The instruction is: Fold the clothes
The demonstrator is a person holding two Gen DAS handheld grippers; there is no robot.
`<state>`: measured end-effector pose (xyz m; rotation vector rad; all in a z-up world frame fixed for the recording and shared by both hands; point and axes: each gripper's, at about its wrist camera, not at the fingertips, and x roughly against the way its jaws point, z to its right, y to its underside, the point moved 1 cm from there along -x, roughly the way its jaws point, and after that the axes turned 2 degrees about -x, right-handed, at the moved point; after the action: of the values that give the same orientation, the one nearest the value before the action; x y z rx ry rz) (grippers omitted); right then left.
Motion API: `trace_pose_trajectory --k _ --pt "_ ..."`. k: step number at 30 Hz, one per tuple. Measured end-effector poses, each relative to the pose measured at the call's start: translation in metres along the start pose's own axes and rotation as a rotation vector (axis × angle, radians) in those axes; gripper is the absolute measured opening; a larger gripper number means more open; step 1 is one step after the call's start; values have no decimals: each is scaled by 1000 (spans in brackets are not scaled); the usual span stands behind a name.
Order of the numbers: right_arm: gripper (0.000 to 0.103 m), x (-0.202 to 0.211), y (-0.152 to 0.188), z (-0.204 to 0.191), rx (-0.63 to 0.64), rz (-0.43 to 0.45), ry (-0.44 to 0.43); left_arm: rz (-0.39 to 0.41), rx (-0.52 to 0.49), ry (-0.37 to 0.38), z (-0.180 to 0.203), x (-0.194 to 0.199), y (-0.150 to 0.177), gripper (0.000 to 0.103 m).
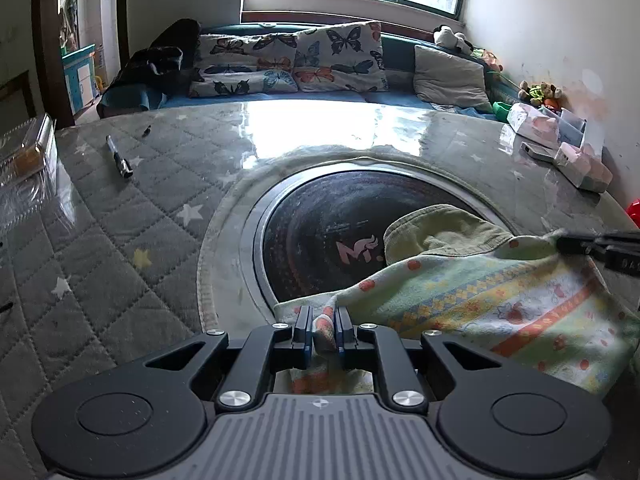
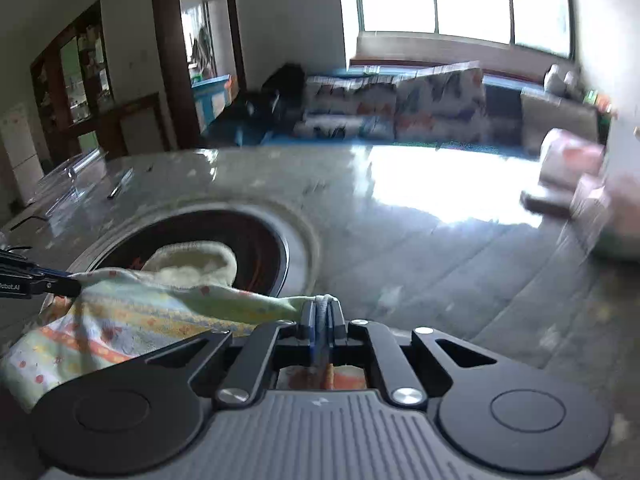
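Both black two-finger grippers, left [image 1: 324,326] and right [image 2: 322,320], pinch bunched edges of a soft, pastel-patterned terry cloth garment [image 1: 500,296] draped over a round dark glass hotplate [image 1: 332,232] in the quilted star-print tabletop [image 1: 120,208].

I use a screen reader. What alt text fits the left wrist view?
The left gripper pinches a patterned garment lying partly over a dark round inset in a quilted table; a sofa stands behind.

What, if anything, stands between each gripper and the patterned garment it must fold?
Nothing visible does. The left gripper and the right gripper are each already shut on an edge of the patterned garment, which hangs between them over the round dark inset.
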<state>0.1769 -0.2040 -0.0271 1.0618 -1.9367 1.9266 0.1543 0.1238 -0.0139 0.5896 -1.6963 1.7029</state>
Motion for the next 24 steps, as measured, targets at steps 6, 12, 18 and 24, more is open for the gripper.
trace_pose_trajectory --k 6,12,18,24 --pt "9 -16 7 1 9 -6 45 -1 -20 -27 1 -6 -1 18" --pt "16 -3 -2 3 8 7 60 17 -9 -72 -7 3 -4 26" --pt "17 5 -12 -25 62 9 -50 73 19 -53 3 20 -14 24" --pt "17 -22 -15 -56 100 -71 -135 59 2 70 32 10 -22 23"
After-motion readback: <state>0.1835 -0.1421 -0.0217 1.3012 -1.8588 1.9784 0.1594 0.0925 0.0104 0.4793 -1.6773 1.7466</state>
